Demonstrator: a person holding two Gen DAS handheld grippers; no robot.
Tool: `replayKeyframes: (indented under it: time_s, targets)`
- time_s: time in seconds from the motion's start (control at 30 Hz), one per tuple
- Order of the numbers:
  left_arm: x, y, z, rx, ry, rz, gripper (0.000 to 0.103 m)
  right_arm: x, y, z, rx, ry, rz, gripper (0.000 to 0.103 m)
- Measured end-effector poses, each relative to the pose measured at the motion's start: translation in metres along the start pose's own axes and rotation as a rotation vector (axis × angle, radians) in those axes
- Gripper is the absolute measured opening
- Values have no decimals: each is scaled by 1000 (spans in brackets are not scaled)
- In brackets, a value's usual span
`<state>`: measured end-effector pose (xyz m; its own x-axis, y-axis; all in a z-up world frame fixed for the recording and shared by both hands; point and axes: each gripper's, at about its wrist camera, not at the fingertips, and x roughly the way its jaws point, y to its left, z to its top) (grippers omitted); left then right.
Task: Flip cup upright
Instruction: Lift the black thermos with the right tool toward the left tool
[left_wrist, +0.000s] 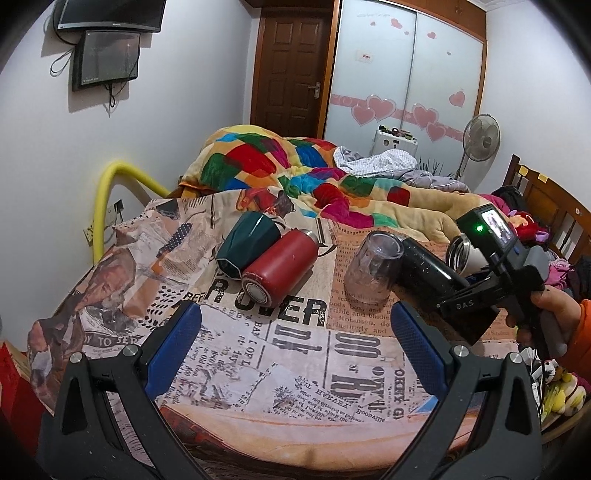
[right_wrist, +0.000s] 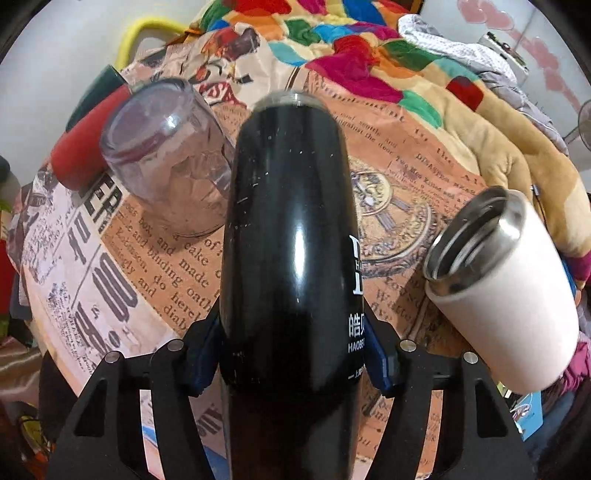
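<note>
My right gripper (right_wrist: 291, 354) is shut on a black flask (right_wrist: 291, 236), held tilted above the newspaper-print cloth (right_wrist: 155, 288); it also shows in the left wrist view (left_wrist: 424, 269). A clear glass cup (left_wrist: 373, 269) stands upside down beside the flask, also in the right wrist view (right_wrist: 166, 162). A white steel-lined cup (right_wrist: 506, 295) lies tilted to the right, with only its rim showing in the left wrist view (left_wrist: 458, 254). A red flask (left_wrist: 280, 266) and a dark green cup (left_wrist: 247, 243) lie on their sides. My left gripper (left_wrist: 295, 343) is open and empty near the front edge.
A colourful blanket (left_wrist: 295, 166) is heaped behind the cloth. A yellow tube (left_wrist: 107, 192) curves at the left wall. A fan (left_wrist: 480, 140) and wooden bed frame (left_wrist: 546, 199) stand at the right.
</note>
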<state>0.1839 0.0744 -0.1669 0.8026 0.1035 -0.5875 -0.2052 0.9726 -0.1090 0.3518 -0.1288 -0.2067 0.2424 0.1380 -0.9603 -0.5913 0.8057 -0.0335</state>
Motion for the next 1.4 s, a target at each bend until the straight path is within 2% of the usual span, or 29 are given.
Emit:
replayKeyframes:
  time_s: [0.17, 0.33, 0.6, 0.77, 0.97, 1.07, 1.4]
  targets:
    - [-13, -2, 4, -3, -25, -4, 103, -28, -4, -3, 24, -52, -6, 61]
    - [-30, -5, 8, 2, -56, -3, 103, -71, -7, -5, 43, -140, -8, 61]
    - [-60, -8, 9, 14, -106, 0, 103, -136, 20, -16, -10, -295, -21, 61]
    - [-73, -8, 10, 17, -125, 4, 103, -153, 45, -23, -75, -349, 9, 61]
    - [-78, -8, 8, 21, -127, 9, 103, -138, 78, -33, -157, -344, 71, 61]
    - [-76, -7, 7, 24, -122, 14, 103, -117, 93, -36, -190, -312, 100, 61]
    - [-59, -4, 1, 23, -79, 18, 103, -20, 109, -44, -216, -146, 137, 61]
